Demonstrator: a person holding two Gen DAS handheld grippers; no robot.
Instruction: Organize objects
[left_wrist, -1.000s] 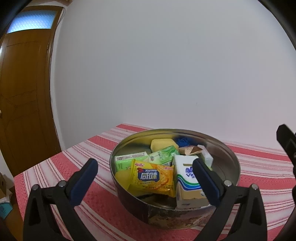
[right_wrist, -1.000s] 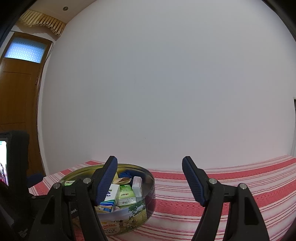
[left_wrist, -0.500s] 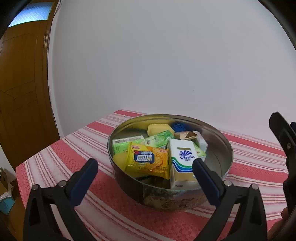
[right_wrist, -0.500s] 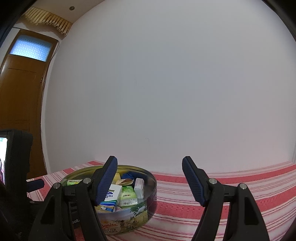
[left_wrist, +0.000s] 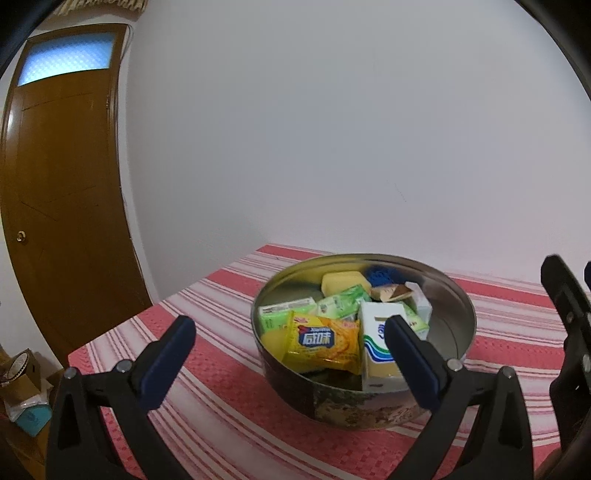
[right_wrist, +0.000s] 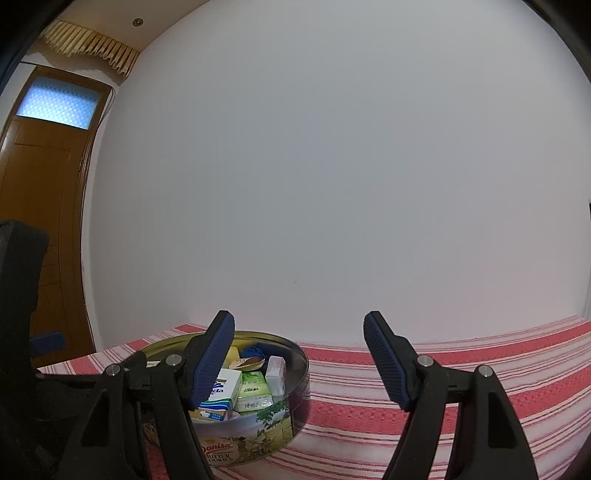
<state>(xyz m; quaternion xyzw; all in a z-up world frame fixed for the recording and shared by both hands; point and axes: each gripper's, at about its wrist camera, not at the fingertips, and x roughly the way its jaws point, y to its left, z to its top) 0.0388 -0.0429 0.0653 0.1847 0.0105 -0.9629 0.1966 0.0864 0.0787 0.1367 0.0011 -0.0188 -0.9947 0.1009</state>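
A round metal cookie tin (left_wrist: 461, 295) stands on the red striped tablecloth, also in the right wrist view (right_wrist: 280, 417). It holds a yellow snack packet (left_wrist: 321, 341), a white Vinda tissue pack (left_wrist: 373, 343), green packets (left_wrist: 284, 314), a yellow sponge (left_wrist: 343, 280), a blue item (left_wrist: 380, 275) and other small packs. My left gripper (left_wrist: 288, 354) is open and empty, held just in front of the tin. My right gripper (right_wrist: 299, 354) is open and empty, to the right of the tin.
The red and white striped tablecloth (right_wrist: 461, 369) stretches right of the tin. A white wall stands behind the table. A brown door (left_wrist: 62, 206) is at the left. A cardboard box (left_wrist: 22, 373) lies on the floor at lower left.
The left gripper has pulled back and swung left, so the tin now sits more to the right in its view. The right gripper has tilted up slightly. Both stay open.
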